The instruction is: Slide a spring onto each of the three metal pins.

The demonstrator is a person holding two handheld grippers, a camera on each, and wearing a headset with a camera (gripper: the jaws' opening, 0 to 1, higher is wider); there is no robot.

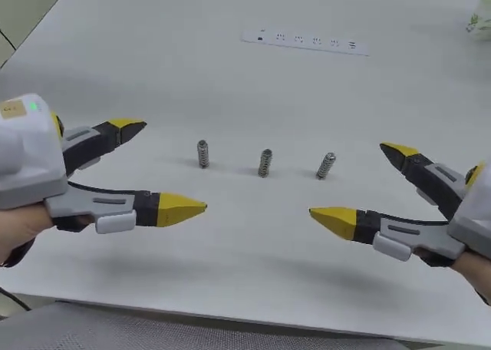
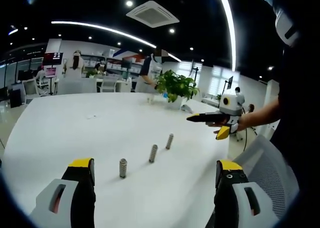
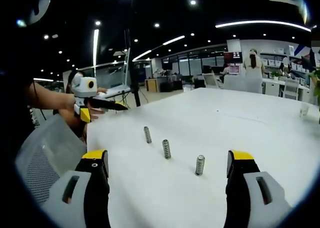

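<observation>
The white bench (image 1: 230,74) in a bright open office carries three springs standing in a row: the left spring (image 1: 203,153), the middle spring (image 1: 265,163) and the right spring (image 1: 326,166), which leans a little. My left tongs (image 1: 175,165) and right tongs (image 1: 346,179) hover either side of the row, both spread wide and holding nothing. A power strip (image 1: 307,41) lies well beyond.

The white table (image 1: 230,74) runs long into an open office. A white power strip (image 1: 305,41) lies flat toward its far side. Something small, green and crumpled (image 1: 480,18) sits near the far right edge; what it is, I can't tell. A grey mesh chair (image 2: 260,160) stands at the near edge. A leafy potted plant (image 2: 175,85) sits at the table's end. Overhead hang a ceiling air-conditioner vent (image 2: 152,14) and a strip light (image 2: 100,30). A person (image 2: 76,63) stands far back among desks.
</observation>
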